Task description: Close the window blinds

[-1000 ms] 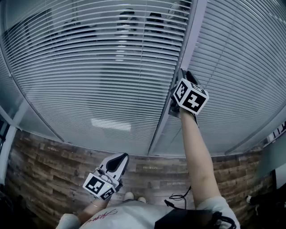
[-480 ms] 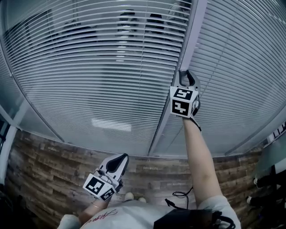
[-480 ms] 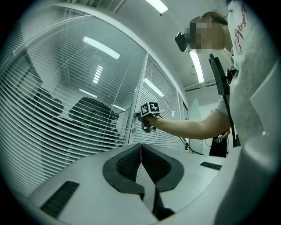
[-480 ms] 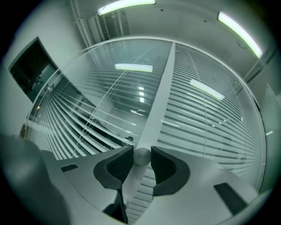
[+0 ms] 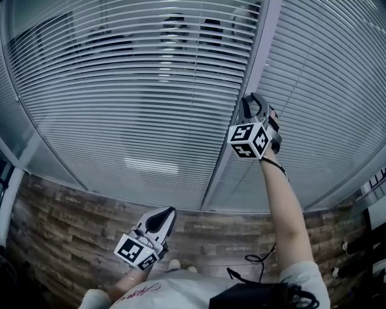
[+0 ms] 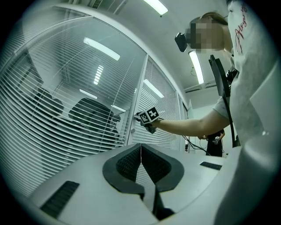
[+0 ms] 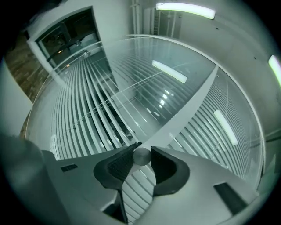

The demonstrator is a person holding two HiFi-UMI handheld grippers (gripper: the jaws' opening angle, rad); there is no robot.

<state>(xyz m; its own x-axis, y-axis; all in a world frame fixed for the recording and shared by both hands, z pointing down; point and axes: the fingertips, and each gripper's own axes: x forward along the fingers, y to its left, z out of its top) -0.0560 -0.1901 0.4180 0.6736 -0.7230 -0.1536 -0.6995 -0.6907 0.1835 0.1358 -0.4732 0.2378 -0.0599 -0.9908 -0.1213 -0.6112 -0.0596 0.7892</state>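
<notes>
Rolled over since a second ago, the right gripper (image 5: 254, 99) is tightening its just-closing jaws on the round knob (image 7: 141, 156) on the mullion (image 5: 256, 60) beside the still-open blinds (image 5: 151, 90) — seemingly by the pad tips only, risking a slip mid-twist — while the left gripper (image 5: 164, 214) is hanging clenched, empty.

Glass-walled office with a wood-plank floor (image 5: 60, 229)
Tube lights (image 7: 184, 9) glow on the ceiling — a pale frame post (image 5: 258, 54) divides two wide windows (image 5: 120, 108).
</notes>
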